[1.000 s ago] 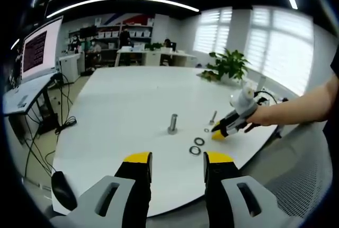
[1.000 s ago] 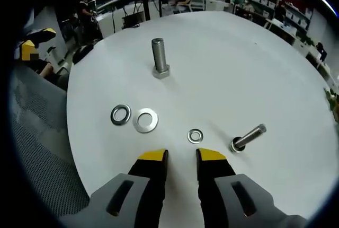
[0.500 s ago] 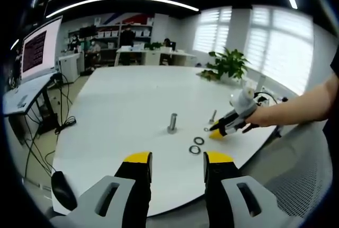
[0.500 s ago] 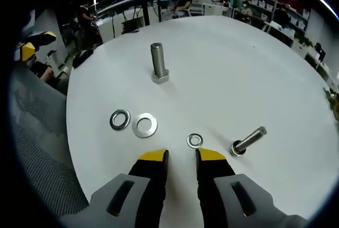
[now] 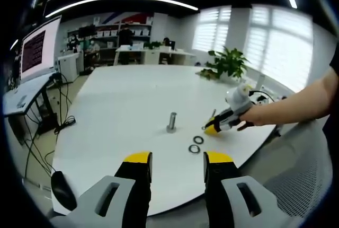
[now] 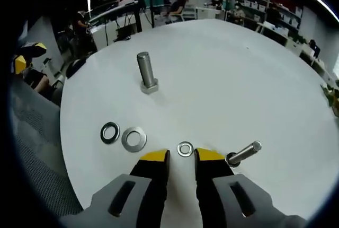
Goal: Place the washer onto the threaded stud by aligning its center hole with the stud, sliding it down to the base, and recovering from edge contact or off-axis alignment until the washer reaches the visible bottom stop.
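One small washer (image 6: 185,149) lies before right gripper (image 6: 181,156) jaws.

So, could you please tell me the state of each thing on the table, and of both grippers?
Upright stud: standing on its head, bare, no washer on it.
Small washer: flat on table, just ahead of the right gripper.
Two larger washers: flat, side by side.
Second bolt: lying tilted.
Right gripper: open, empty.
Left gripper: open, empty.
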The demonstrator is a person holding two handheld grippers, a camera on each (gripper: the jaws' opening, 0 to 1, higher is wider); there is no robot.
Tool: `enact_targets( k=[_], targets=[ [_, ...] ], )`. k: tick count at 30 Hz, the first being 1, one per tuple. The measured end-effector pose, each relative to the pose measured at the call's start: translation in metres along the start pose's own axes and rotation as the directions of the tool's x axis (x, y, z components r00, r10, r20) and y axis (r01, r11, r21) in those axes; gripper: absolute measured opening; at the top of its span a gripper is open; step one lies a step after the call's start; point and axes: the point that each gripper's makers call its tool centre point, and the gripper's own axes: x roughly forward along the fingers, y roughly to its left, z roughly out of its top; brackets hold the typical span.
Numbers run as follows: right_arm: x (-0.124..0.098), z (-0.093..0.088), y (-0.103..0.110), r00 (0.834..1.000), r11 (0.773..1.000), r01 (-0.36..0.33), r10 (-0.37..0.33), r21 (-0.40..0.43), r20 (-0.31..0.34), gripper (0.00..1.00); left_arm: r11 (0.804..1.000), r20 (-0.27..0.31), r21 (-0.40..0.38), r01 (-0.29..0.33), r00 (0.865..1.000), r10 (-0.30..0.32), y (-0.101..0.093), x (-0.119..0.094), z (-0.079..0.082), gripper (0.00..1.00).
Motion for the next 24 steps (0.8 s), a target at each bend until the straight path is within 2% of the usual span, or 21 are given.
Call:
enact_targets(
  k=[2, 8, 24],
  targets=[
    [0.0002, 0.0009, -0.0013, 1.0, 1.0, -0.004, 0.004, 0.019, -0.001, 0.19, 1.0, -0.001, -0.001, -0.001, 1.0, 0.001, 0.0002, -0.0001, -0.0002, 0.36],
    [0.0, 0.0008, 0.0001, 1.0, 1.0, 0.006, -0.006, -0.002, -0.003, 0.16, 1.0, -0.002, 0.0, -0.001, 1.0, 0.001, -0.0002, -0.0001, -0.0001, 0.36],
    [-0.0013, -0.0007, 0.0056, 1.0, 1.0, 0.006, -0.006, -0.01, 0.004, 0.15, 1.0, -0.005, 0.001, -0.005, 1.0, 0.005, 0.0004, -0.0001, -0.0009, 0.36]
  ],
)
